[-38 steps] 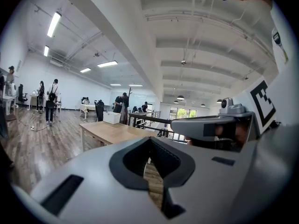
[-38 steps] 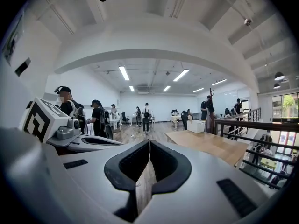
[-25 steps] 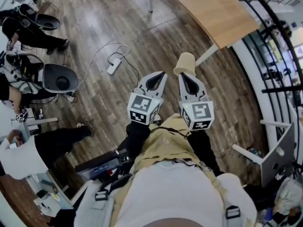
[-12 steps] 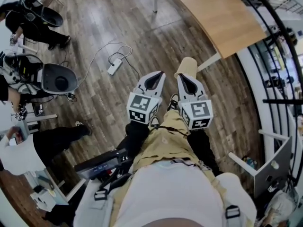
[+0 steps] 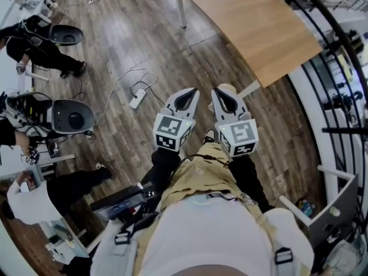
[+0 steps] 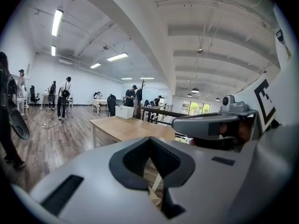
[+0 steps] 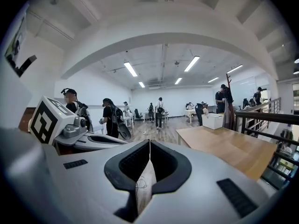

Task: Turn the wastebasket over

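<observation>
Holding the left gripper (image 5: 195, 91) and right gripper (image 5: 216, 91) side by side above the wooden floor (image 5: 132, 39), both closed and empty.
Each pair of jaws is meeting at the tips, gripping nothing. The tan wastebasket (image 5: 229, 88) is sitting on the floor just beyond the right gripper's tips, near a leg of the table (image 5: 259, 22), and that gripper is partly hiding it.

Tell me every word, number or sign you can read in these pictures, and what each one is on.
Readable words or numbers: none.
Black-and-white square patterns, codes rather than letters: on the white marker cube of the left gripper and on the matching cube of the right gripper.
Any print farther off in the room: too small or blurred to read.
</observation>
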Tool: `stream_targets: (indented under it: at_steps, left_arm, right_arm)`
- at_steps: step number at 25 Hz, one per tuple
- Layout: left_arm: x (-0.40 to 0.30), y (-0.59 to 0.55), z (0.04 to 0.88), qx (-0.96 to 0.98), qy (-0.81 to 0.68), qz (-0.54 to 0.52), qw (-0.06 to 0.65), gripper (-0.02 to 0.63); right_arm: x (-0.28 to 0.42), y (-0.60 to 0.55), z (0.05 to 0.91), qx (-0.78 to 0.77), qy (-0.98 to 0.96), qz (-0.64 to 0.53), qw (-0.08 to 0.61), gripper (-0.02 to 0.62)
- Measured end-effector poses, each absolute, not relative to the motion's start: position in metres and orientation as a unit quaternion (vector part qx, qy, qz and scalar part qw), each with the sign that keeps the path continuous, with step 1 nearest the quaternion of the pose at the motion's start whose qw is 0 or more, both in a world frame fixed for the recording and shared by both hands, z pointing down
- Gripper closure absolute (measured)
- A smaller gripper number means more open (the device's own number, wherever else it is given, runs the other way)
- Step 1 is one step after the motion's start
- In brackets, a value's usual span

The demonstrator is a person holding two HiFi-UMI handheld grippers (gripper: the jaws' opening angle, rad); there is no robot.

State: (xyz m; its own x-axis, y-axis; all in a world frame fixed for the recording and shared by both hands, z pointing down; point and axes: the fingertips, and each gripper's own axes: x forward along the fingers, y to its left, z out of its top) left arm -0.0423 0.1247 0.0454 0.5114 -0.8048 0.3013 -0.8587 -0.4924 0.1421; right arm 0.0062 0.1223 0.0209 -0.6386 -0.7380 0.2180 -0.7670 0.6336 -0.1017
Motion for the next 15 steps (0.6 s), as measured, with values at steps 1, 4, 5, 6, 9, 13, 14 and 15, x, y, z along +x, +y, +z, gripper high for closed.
stream_targets:
  at_steps: [1, 4, 5, 6, 9, 13, 14, 15]
  left_arm:
    - [-0.038, 0.118, 0.047, 0.858, -0.484, 0.101, 0.139, 0.604]
    - [-0.022, 0.102, 0.051, 0.859, -0.480, 0.111, 0.144, 0.604]
    - [-0.016, 0.097, 0.052, 0.860, -0.477, 0.113, 0.143, 0.604]
    - [-0.009, 0.092, 0.052, 0.862, -0.474, 0.116, 0.141, 0.604]
    - [0.009, 0.077, 0.056, 0.865, -0.465, 0.126, 0.140, 0.604]
    - [0.029, 0.064, 0.066, 0.873, -0.443, 0.142, 0.149, 0.604]
    - [0.036, 0.060, 0.067, 0.877, -0.434, 0.144, 0.148, 0.604]
    - [0.044, 0.056, 0.067, 0.881, -0.426, 0.145, 0.147, 0.604]
  right_arm:
    - [0.012, 0.116, 0.021, 0.420, -0.899, 0.095, 0.075, 0.574]
    - [0.031, 0.102, 0.024, 0.427, -0.896, 0.101, 0.067, 0.574]
    - [0.038, 0.098, 0.025, 0.429, -0.895, 0.103, 0.064, 0.574]
    - [0.046, 0.093, 0.025, 0.432, -0.894, 0.105, 0.059, 0.574]
    - [0.070, 0.075, 0.027, 0.445, -0.888, 0.110, 0.046, 0.574]
    - [0.095, 0.069, 0.031, 0.472, -0.873, 0.119, 0.035, 0.574]
    - [0.103, 0.068, 0.033, 0.482, -0.867, 0.122, 0.033, 0.574]
    - [0.112, 0.065, 0.034, 0.492, -0.861, 0.125, 0.030, 0.574]
